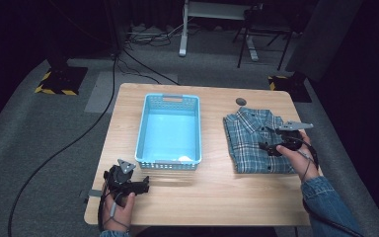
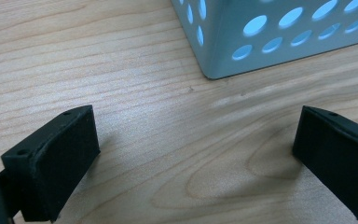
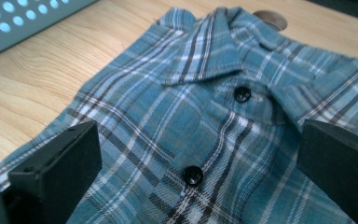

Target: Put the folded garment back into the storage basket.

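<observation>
Plaid shirt (image 1: 257, 140) and blue basket (image 1: 169, 129) carry no readable writing.

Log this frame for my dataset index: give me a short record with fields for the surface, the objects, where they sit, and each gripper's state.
surface: wooden table
container: light blue perforated basket, empty, centre of the table
garment: folded blue plaid shirt, buttoned, flat on the table to the right of the basket, apart from it
small item: round grey disc on the table beyond the collar
left gripper: open, over bare wood by the basket's near left corner, holding nothing
right gripper: open, jaws spread over the shirt's front, not closed on it
</observation>
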`<state>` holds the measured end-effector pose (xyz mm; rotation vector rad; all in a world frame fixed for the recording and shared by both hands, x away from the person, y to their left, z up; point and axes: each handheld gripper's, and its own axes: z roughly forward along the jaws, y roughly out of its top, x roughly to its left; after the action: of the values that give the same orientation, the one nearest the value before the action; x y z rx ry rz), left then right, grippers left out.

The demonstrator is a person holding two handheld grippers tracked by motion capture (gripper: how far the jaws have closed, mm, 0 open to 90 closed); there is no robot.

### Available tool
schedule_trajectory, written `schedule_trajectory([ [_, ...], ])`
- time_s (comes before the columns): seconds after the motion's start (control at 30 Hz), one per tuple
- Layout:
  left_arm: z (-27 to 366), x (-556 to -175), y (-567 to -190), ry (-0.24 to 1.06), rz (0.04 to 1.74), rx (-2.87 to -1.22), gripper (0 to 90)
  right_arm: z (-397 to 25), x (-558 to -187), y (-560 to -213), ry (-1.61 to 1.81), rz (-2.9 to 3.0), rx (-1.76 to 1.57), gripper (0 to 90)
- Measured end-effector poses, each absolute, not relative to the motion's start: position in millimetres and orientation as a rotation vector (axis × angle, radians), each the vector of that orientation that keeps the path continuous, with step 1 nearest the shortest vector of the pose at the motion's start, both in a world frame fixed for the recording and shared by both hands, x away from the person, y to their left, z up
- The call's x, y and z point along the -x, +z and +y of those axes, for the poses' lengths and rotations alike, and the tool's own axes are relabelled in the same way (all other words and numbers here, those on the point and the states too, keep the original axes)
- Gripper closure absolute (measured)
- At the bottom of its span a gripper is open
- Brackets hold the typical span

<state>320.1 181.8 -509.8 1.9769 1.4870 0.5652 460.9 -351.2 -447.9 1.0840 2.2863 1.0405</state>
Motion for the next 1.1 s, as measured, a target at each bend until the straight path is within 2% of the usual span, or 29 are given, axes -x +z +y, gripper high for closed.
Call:
schedule_trajectory([
  [1.1, 182, -320, -510, 0.564, 1.489, -1.976, 0.1, -351, -466, -495, 1.003, 2.275, -1.256, 0.0],
])
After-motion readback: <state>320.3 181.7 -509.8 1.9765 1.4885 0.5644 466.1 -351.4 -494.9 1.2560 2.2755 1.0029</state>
